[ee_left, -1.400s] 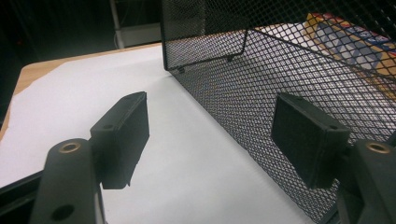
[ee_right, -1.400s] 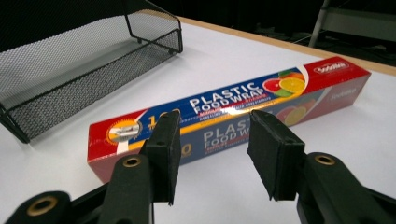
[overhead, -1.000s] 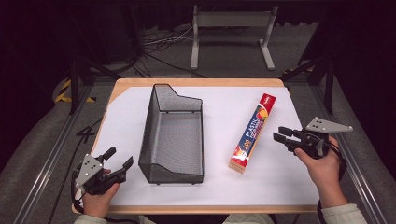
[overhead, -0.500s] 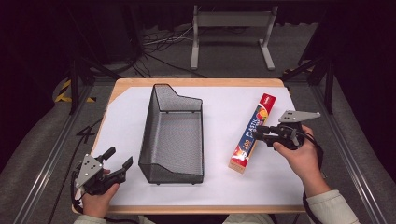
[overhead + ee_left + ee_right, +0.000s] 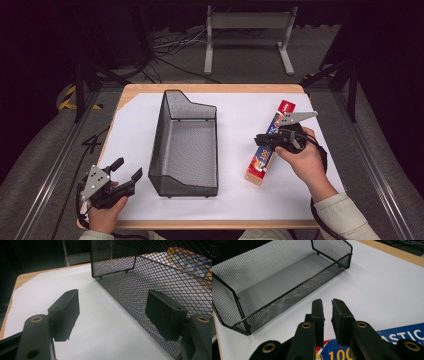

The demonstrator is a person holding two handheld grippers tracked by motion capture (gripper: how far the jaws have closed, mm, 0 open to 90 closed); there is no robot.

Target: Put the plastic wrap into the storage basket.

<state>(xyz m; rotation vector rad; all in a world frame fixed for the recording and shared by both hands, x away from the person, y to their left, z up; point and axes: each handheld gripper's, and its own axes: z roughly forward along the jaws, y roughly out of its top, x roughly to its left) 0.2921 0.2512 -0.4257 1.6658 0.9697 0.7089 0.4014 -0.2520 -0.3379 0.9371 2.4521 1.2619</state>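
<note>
Black mesh basket (image 5: 185, 145) between left gripper (image 5: 129, 167) and right gripper (image 5: 258, 138), red-and-blue box (image 5: 257, 165) beneath right gripper, white sheet (image 5: 135, 130) over wooden table (image 5: 200, 88), metal stand (image 5: 247, 20) and floor cables (image 5: 175, 42) well beyond both.

- Wire basket (image 5: 186, 145): black diamond mesh, the white beneath showing through it.
- Table sheet (image 5: 235, 120): plain white, with a light wooden table edge (image 5: 210, 88) around it.
- Box (image 5: 270, 142) below the right gripper's (image 5: 260, 139) black fingers (image 5: 318, 315): blue with white lettering, yellow numerals, red at the ends.
- Left gripper (image 5: 127, 172): black fingers (image 5: 65, 310), brass-coloured rivets behind them, grey plate on top.
- Sleeve (image 5: 345, 217): pale cream.
</note>
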